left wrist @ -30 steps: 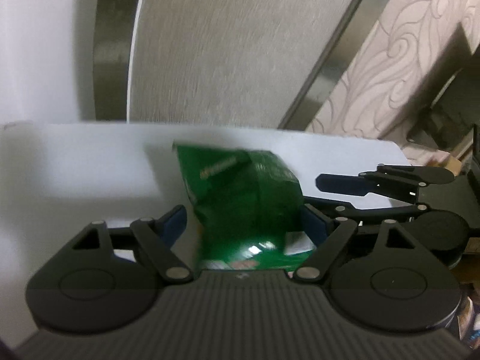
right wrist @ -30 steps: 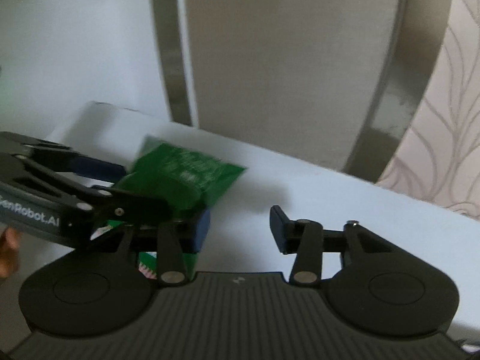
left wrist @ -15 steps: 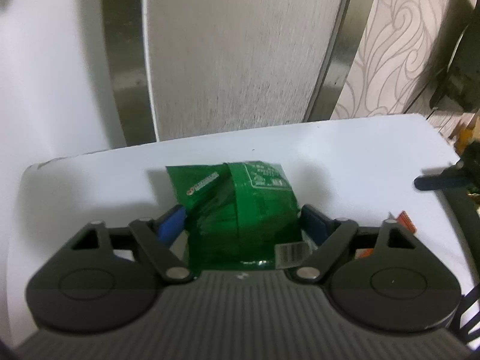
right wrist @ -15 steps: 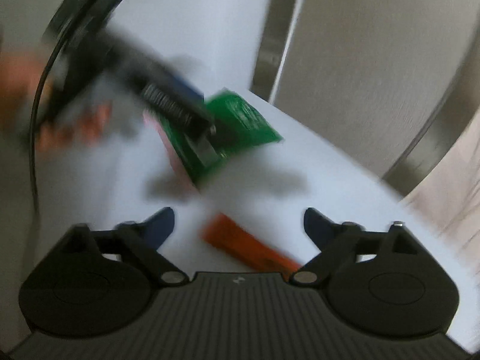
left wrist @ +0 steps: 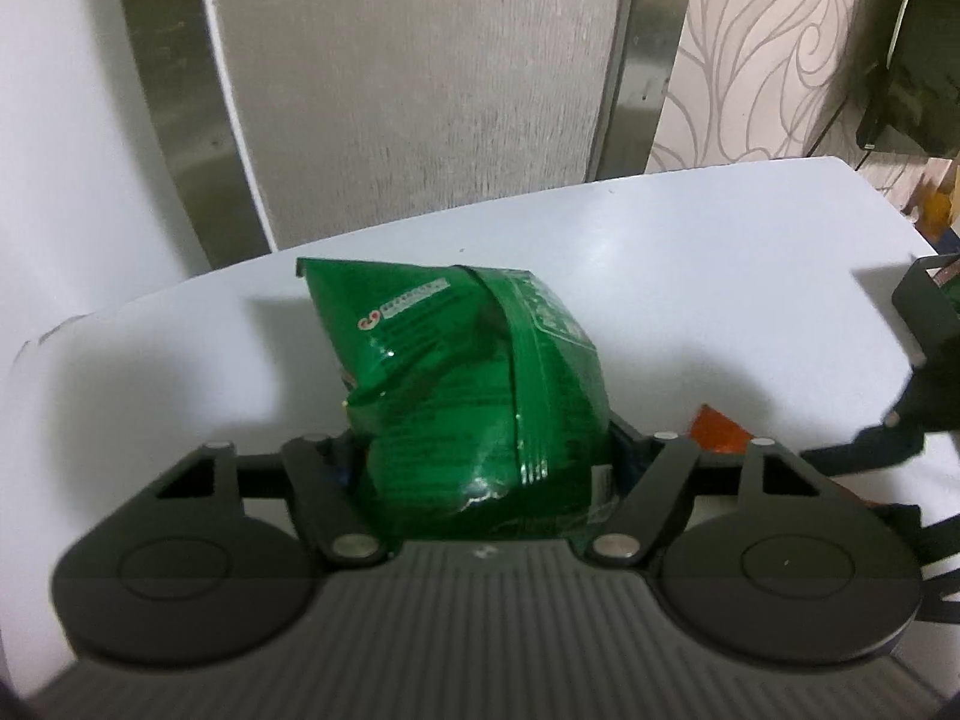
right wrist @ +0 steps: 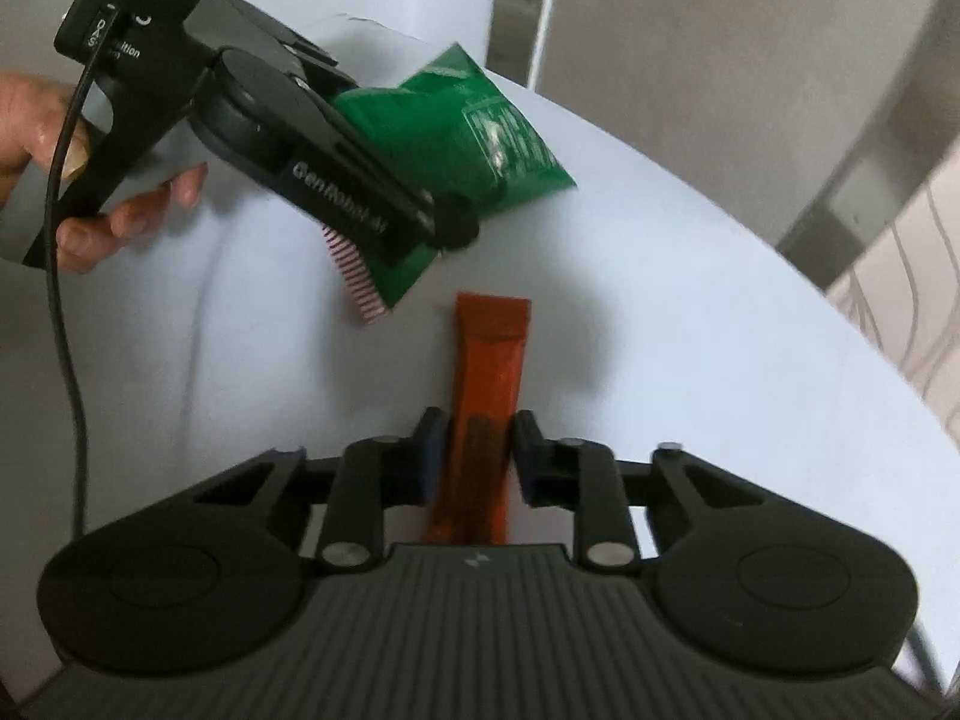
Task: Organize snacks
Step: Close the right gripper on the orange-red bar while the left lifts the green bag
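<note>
Having been gaping half a second ago, the right gripper [right wrist: 471,450] jaws are now closing narrow on the orange snack stick [right wrist: 486,384], while the left gripper [left wrist: 480,456] is keeping its jaws clamped on the green snack bag [left wrist: 474,384] over the desk [left wrist: 690,276]

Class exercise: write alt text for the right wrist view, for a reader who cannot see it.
The right gripper is shut on an orange snack stick that lies lengthwise on a white table. Up and to the left, a hand holds the left gripper, which is clamped on a crumpled green snack bag.

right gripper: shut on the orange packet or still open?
Shut on it: the right gripper has both fingers pressed against the orange packet.
</note>
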A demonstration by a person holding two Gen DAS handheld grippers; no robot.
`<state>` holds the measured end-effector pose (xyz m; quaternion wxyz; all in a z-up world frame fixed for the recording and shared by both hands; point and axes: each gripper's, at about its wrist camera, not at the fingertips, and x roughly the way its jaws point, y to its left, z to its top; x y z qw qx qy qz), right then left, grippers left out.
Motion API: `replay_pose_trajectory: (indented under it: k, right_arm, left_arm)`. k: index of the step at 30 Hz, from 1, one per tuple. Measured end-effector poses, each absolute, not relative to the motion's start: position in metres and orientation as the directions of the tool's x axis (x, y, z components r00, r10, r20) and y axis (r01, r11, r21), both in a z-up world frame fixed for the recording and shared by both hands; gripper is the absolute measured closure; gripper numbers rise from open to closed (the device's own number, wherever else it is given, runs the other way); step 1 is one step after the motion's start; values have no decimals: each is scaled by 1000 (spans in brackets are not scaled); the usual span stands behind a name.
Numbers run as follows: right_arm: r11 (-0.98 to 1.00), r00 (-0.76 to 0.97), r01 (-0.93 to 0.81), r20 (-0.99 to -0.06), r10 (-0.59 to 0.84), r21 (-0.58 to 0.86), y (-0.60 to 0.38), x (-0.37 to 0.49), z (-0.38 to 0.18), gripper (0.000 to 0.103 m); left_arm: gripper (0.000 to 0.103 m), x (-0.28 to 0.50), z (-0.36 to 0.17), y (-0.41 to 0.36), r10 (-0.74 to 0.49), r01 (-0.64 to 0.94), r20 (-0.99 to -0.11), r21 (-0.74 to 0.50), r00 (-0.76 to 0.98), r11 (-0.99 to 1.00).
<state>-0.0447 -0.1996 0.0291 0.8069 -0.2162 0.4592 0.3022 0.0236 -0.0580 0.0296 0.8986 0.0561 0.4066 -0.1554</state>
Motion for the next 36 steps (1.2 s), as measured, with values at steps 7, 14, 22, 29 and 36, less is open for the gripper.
replay_pose_trajectory:
  k: [7, 14, 22, 29, 36]
  right_arm:
    - [828, 422, -559, -872, 246, -37, -207, -92, 32, 78]
    - [916, 441, -396, -864, 243, 55, -227, -140, 36, 79]
    - [943, 474, -204, -816, 332, 265, -259, -173, 39, 79]
    - [879, 524, -154, -717, 459, 451, -293, -189, 42, 78]
    - [788, 610, -123, -581, 539, 603, -347, -215, 50, 78]
  left_arm:
    - [38, -6, 33, -58, -202, 310, -720, 19, 664, 951]
    - [41, -31, 33, -52, -205, 331, -697, 49, 687, 942]
    - [41, -58, 47, -51, -223, 336, -657, 49, 721, 941]
    - [41, -71, 66, -77, -205, 329, -624, 89, 754, 940]
    - [41, -88, 87, -134, -229, 372, -592, 131, 773, 919]
